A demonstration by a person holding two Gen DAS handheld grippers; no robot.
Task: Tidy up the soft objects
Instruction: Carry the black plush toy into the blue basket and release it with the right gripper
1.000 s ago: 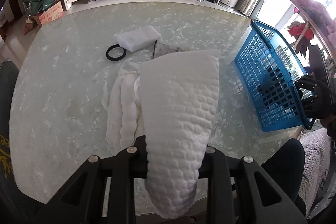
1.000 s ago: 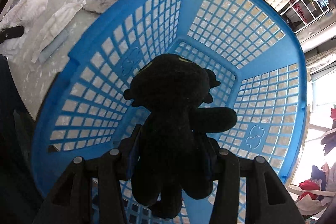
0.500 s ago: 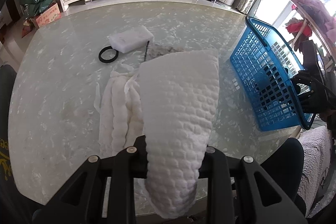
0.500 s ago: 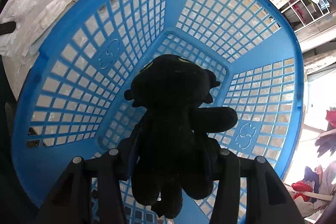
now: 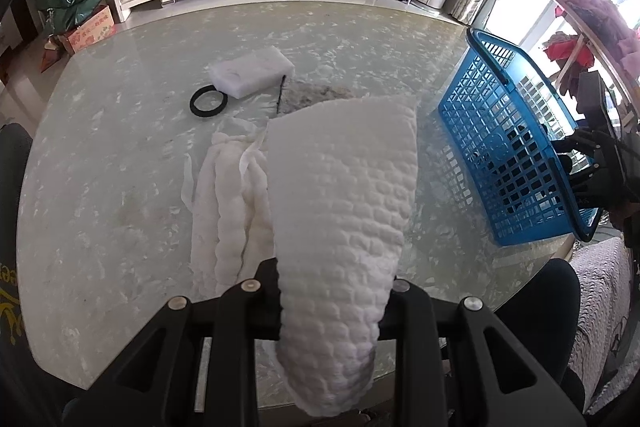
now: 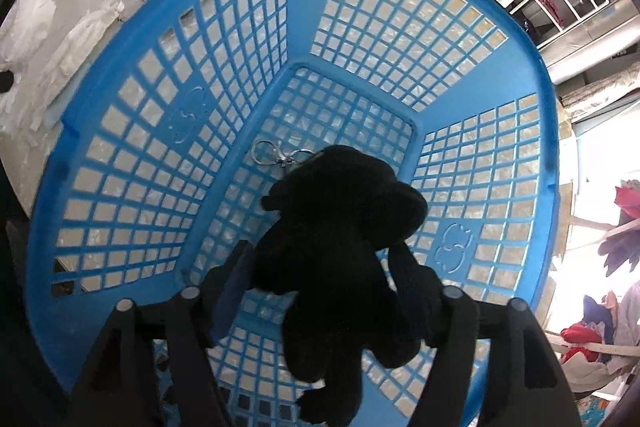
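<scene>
The fingers [image 6: 240, 267] of the right gripper [image 6: 320, 283] are standing apart, having just been opening, with the black plush toy [image 6: 340, 235] lying between them but no longer pinched; the toy is resting on the floor of the blue basket [image 6: 384, 27], close to the near wall. The left gripper [image 5: 332, 307] is clamping the lower end of a white quilted cloth [image 5: 344, 195], which is rising upright in front of its camera and hiding much of the table's [image 5: 100, 155] middle.

The basket is sitting at the table's right edge, its latticed walls sloping outward and leaving open room above the toy on all sides. Left of the basket, a bare stretch of marbled tabletop is separating it from a second crumpled white cloth [image 5: 228, 211]; a white foam block [image 5: 252, 73] and a black ring [image 5: 208, 101], just beside each other, are lying farther back.

The toy is appearing matte black, limbs splayed, with a silver key ring and clasp [image 6: 276, 155] lying at its head.
</scene>
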